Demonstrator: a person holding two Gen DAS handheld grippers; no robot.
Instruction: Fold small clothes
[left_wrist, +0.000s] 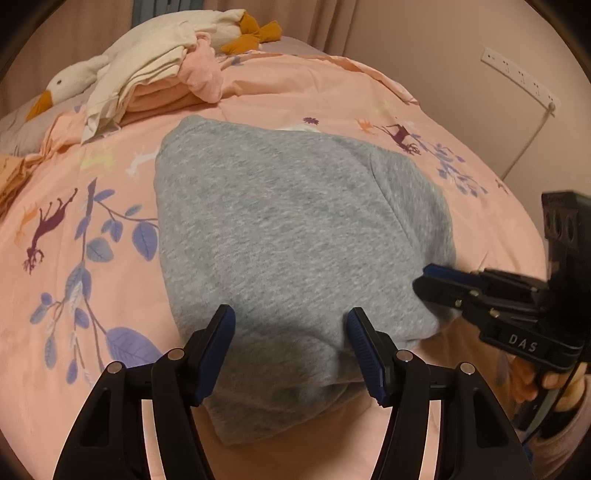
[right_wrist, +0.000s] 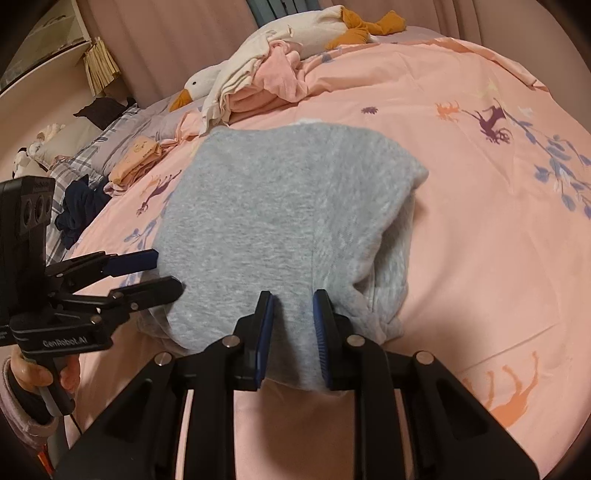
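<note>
Your bed (left_wrist: 332, 85) wears a pink duvet printed with deer and blue leaves, and the folded grey garment (left_wrist: 288, 229) lies flat at its middle, near edge toward you. At the far side a white goose plush (left_wrist: 74, 79) lies beside a heap of cream and pink clothes (left_wrist: 166, 70). Your left claw (left_wrist: 291, 347) hangs over the garment's near edge with its jaws spread wide and nothing pressed between the pads. Your right claw (right_wrist: 293, 332) sits at the same edge, jaws narrow, a ridge of grey cloth between them; you cannot tell whether the pads actually clamp it
</note>
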